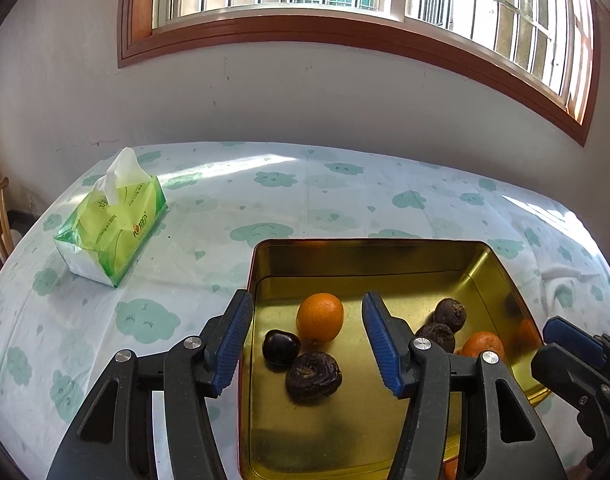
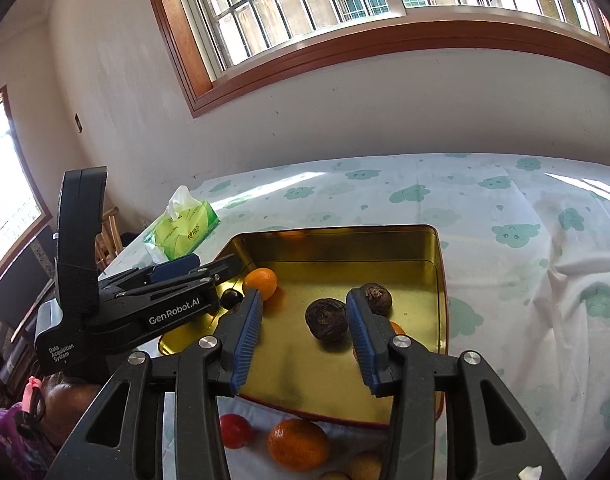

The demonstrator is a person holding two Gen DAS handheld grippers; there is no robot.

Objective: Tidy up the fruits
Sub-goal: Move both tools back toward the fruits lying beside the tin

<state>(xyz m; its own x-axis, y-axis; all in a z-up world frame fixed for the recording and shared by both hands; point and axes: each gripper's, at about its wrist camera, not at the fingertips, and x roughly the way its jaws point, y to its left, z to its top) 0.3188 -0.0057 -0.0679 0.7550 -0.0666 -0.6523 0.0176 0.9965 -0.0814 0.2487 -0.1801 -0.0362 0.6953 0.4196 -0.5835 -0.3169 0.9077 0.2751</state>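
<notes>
Two oranges, three dark wrinkled fruits

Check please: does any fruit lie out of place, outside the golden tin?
Yes. A red fruit, an orange and two small tan fruits lie on the tablecloth, just outside the tin's near edge.

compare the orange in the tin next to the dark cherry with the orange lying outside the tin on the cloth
The orange in the tin sits on the gold floor of the tin, almost touching the dark cherry; the orange outside rests on the cloud-print tablecloth just past the tin's near rim. The first shows whole, while the second is partly hidden behind the right tongs. Both are round, bright orange and ungripped.
</notes>
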